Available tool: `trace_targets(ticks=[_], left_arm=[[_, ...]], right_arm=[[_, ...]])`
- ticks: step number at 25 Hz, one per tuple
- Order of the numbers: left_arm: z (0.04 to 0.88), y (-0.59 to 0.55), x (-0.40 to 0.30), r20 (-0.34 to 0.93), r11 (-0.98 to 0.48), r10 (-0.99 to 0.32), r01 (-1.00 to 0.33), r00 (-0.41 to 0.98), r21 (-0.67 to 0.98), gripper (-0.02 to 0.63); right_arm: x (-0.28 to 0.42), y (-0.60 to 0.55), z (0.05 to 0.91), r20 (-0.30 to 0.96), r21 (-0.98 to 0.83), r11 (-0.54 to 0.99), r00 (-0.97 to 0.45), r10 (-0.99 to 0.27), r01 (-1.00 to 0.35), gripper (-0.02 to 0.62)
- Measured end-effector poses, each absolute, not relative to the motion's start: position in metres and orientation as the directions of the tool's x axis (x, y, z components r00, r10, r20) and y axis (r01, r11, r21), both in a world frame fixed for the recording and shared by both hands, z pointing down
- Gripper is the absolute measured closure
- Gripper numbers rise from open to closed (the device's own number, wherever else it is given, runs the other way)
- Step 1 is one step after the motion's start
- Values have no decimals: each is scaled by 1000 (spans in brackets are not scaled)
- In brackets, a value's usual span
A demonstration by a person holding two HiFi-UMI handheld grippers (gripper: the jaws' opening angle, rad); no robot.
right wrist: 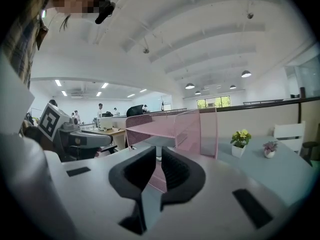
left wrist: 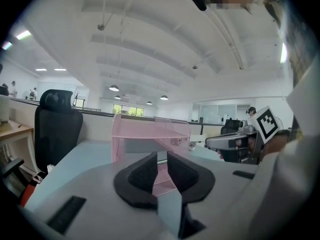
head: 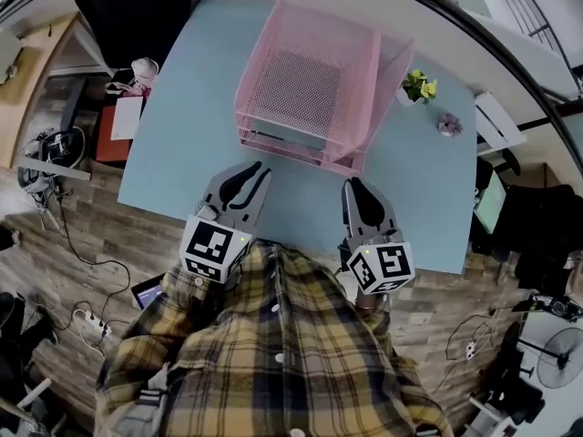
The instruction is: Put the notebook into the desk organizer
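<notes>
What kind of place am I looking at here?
Most likely an open-plan office: a light blue desk carrying a pink mesh desk organizer and a potted plant, with a black office chair beside it.

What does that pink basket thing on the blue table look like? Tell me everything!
The pink wire-mesh desk organizer is see-through netting. It has flat trays stacked in tiers, open toward the person, and a tall upright slot on its right side. It stands upright on the light blue table, touching only the tabletop. Its top tray looks empty; the lower tiers are too hidden to tell.
</notes>
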State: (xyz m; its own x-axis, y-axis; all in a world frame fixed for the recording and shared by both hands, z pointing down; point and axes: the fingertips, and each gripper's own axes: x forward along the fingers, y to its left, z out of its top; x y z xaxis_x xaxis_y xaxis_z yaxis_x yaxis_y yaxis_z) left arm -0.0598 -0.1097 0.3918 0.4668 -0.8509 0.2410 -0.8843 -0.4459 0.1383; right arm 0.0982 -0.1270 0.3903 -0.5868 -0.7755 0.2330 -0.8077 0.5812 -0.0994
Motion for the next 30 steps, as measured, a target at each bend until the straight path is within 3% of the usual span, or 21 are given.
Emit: trace_targets(ticks=[12, 30], left_arm=[[401, -116, -75, 250, -418, -859, -894, 446, 158, 612], [410, -119, -86, 275, -409, -854, -896, 442, 171, 615]], right_arm=[[97, -129, 398, 240, -127, 558, -571, -785, -820, 592], [94, -139, 405, 259, -127, 544, -558, -789, -829, 594]])
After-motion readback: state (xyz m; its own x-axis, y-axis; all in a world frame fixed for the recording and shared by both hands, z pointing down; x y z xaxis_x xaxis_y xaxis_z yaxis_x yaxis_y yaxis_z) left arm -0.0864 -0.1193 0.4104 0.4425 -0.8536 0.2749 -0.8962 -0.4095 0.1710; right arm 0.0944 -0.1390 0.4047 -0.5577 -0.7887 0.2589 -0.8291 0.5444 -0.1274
